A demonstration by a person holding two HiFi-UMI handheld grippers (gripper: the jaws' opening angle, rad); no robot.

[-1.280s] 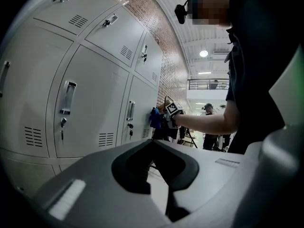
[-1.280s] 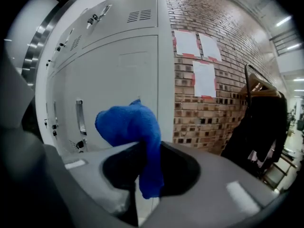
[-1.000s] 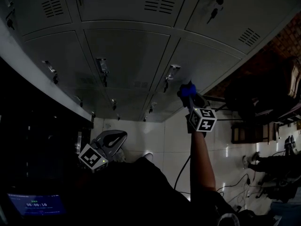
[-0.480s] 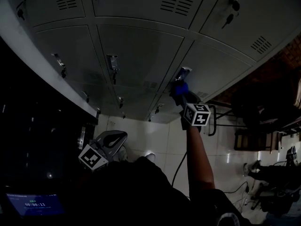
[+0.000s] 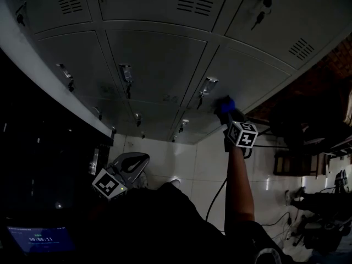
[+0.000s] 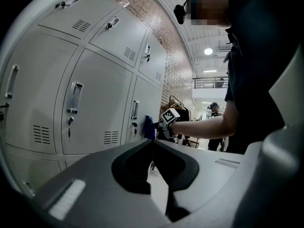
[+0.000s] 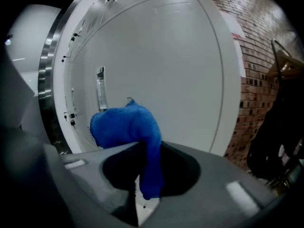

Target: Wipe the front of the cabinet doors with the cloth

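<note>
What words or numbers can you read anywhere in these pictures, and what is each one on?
"00:00:11", faint, on the screen at the head view's lower left.
The small line above it on that screen: too small to read.
The sign by the brick wall: too blurred to read.
On the cabinet doors: no labels visible.

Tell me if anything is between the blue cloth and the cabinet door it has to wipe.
Nothing visible. The right claw holds the blue cloth at the cabinet door, apparently against its face; the handle stands beside the cloth, not between.
</note>
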